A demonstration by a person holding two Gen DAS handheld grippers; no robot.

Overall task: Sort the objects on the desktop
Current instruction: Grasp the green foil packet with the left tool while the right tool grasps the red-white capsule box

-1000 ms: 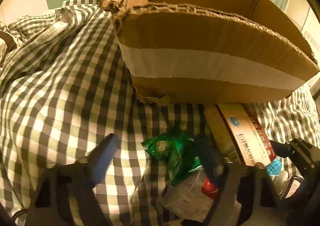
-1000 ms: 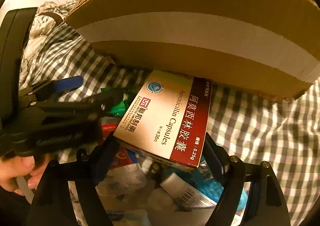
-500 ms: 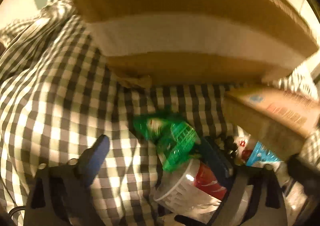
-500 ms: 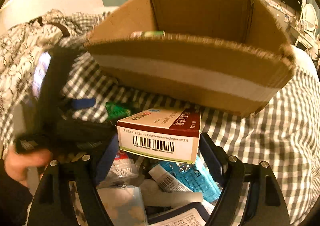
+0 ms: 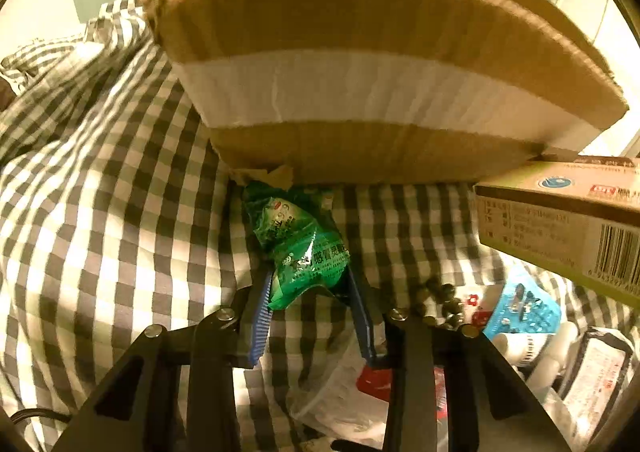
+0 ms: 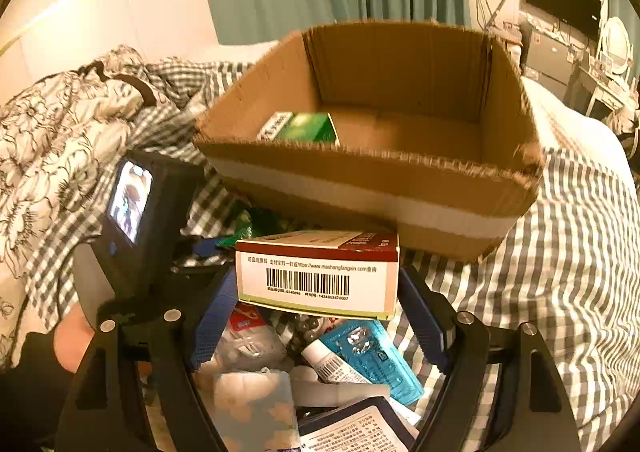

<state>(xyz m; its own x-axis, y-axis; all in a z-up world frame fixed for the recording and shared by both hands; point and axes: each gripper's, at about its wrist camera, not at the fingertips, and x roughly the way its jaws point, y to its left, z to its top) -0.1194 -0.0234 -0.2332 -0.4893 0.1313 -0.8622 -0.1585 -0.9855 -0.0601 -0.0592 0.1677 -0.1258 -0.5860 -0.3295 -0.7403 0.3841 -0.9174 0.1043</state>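
My left gripper [image 5: 310,284] is shut on a green medicine sachet [image 5: 300,244] just in front of the cardboard box [image 5: 360,92] on the checked cloth. My right gripper [image 6: 316,292] is shut on a white and dark-red capsule box [image 6: 316,276] and holds it up, level, in front of the cardboard box [image 6: 360,176]. The capsule box also shows at the right edge of the left wrist view [image 5: 560,220]. A green carton [image 6: 304,128] lies inside the cardboard box at its left.
A pile of loose items lies under the grippers: a blue blister pack [image 6: 372,356], a white tube [image 6: 336,364], a tissue pack [image 6: 256,408], dark beads [image 5: 440,300], a clear bag [image 5: 360,384]. A floral quilt [image 6: 52,132] lies at the left.
My left gripper moved forward and closed on the green sachet. My right gripper lifted the capsule box higher, so the cardboard box's inside now shows.
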